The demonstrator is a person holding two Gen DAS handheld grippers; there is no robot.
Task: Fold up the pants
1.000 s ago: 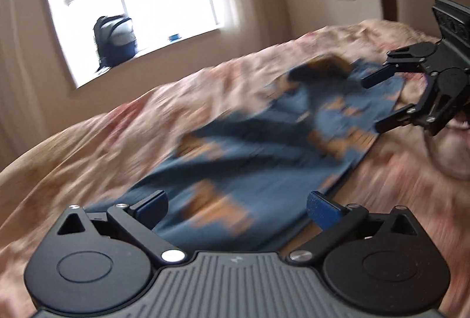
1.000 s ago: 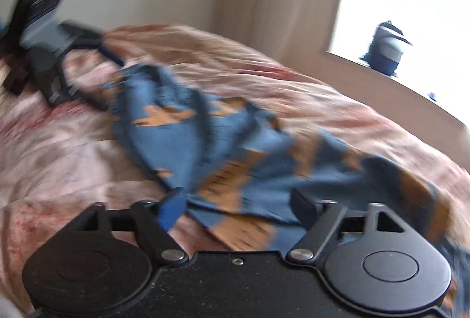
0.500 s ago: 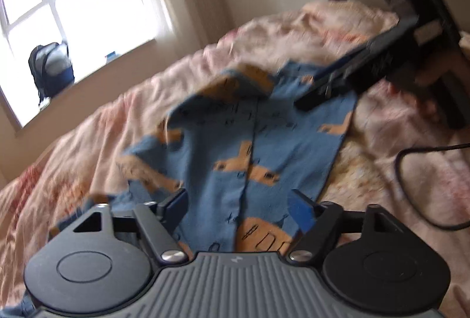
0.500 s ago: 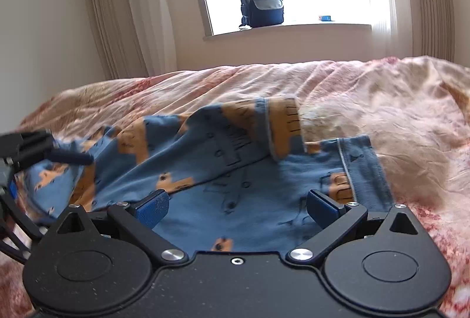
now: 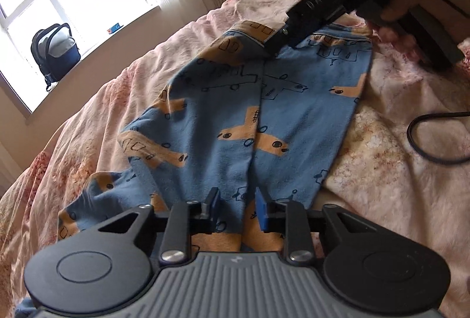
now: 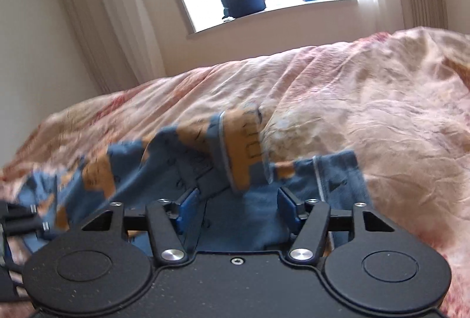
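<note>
The blue pants with orange planes lie spread on the pink floral bed, one corner of the far end flipped over. The left gripper sits low at the near end, its fingers just closing to a narrow gap around a ridge of cloth, though contact is unclear. The right gripper has been closing too, fingers half open over the other end.

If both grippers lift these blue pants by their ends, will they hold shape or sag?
The pants will probably sag: thin cloth, already creased and bunched on the bedspread. They look light. One turned-over edge may flop as they rise.
</note>
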